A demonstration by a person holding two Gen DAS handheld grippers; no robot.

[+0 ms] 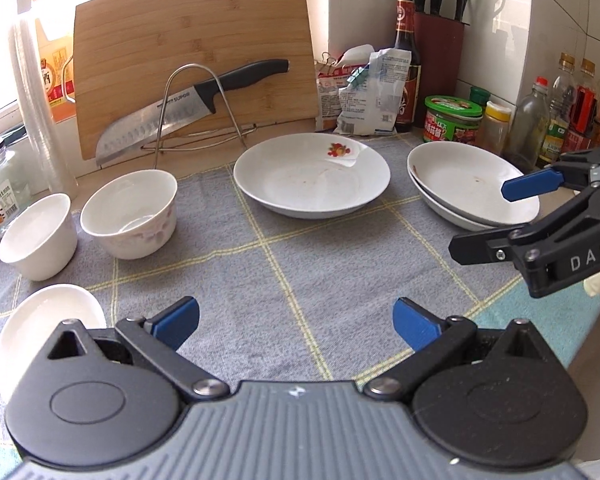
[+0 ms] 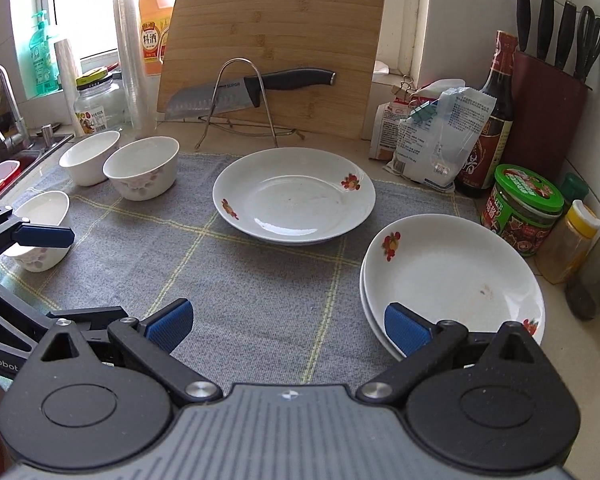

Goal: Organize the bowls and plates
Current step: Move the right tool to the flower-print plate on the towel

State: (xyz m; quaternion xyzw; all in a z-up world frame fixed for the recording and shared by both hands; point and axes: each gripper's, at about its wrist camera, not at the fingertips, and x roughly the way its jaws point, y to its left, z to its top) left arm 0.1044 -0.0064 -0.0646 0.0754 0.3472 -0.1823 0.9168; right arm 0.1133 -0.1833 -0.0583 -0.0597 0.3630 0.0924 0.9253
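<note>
right wrist view, left to right: left gripper (image 2: 44, 236) hangs released at the near-left bowl (image 2: 40, 236); two more bowls (image 2: 140, 172) sit far left on the grey checked cloth (image 2: 240, 300); a single fruit-print plate (image 2: 294, 196) lies mid-surface; the right gripper (image 2: 288, 328) is spread wide, empty, one pad over the two stacked plates (image 2: 452, 276) near right.

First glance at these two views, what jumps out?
The big knife propped on a wire rack against the upright cutting board at the back. Then the white dishes on the grey cloth: a lone plate mid-cloth, two stacked plates at right, three bowls at left. Both tools are open and empty.
</note>
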